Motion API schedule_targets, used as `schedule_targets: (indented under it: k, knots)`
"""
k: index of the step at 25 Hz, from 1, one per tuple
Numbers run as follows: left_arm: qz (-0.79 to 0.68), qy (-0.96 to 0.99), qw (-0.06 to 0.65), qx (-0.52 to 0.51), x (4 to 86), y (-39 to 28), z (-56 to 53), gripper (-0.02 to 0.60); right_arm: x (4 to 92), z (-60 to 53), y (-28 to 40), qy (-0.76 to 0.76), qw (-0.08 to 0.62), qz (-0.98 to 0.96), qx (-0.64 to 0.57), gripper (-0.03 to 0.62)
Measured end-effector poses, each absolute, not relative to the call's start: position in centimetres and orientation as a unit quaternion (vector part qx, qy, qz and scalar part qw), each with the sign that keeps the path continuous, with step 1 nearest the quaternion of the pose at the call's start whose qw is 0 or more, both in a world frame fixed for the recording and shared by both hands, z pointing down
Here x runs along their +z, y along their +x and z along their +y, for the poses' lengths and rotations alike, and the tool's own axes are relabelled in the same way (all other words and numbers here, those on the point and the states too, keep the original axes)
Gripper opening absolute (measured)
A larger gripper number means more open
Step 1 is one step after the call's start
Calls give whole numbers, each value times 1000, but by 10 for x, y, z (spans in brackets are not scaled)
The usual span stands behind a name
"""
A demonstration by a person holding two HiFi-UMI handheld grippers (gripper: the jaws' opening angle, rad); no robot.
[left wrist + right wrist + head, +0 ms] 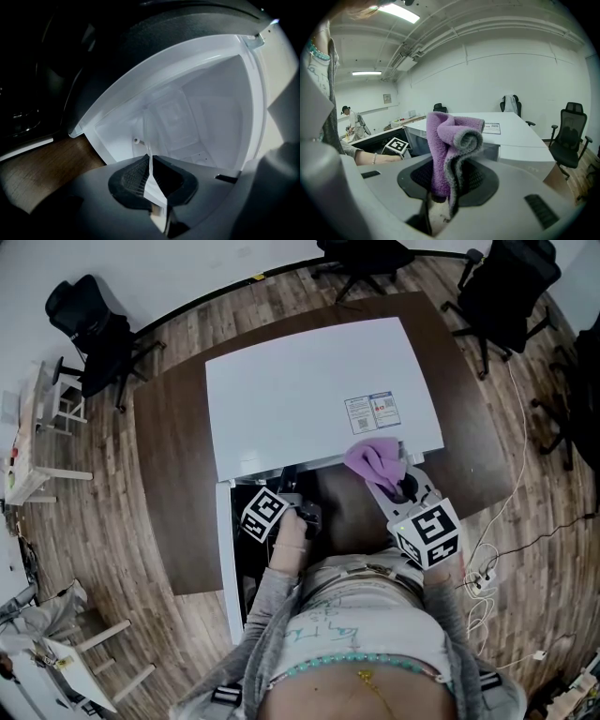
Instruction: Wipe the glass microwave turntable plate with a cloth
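Note:
I stand in front of a white microwave (319,390) with its door (226,559) swung open to the left. My left gripper (151,180) reaches into the white cavity (211,108) and is shut on the rim of the clear glass turntable plate (149,161), which shows edge-on as a thin pale line between the pads. In the head view only its marker cube and dark body show, the left gripper (307,514) sitting under the microwave's front edge. My right gripper (398,486) waits outside, shut on a bunched purple cloth (450,140), the same purple cloth (373,458) lying against the microwave's front right corner.
The microwave stands on a brown table (173,474). Black office chairs (502,287) ring the far side, and another chair (94,334) is at the left. Cables and a power strip (483,573) lie on the floor at the right. A person (349,123) stands far off.

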State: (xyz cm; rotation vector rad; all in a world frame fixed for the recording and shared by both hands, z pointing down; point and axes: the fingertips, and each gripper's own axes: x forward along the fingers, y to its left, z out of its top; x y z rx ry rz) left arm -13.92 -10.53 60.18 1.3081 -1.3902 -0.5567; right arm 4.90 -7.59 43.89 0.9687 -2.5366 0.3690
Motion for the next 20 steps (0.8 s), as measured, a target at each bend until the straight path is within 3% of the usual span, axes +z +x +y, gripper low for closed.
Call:
schedule_targets:
  k: [20]
  knots:
    - [-568, 544, 567, -245, 609, -124, -66, 26, 439, -70, 48, 345, 200, -908, 130, 115]
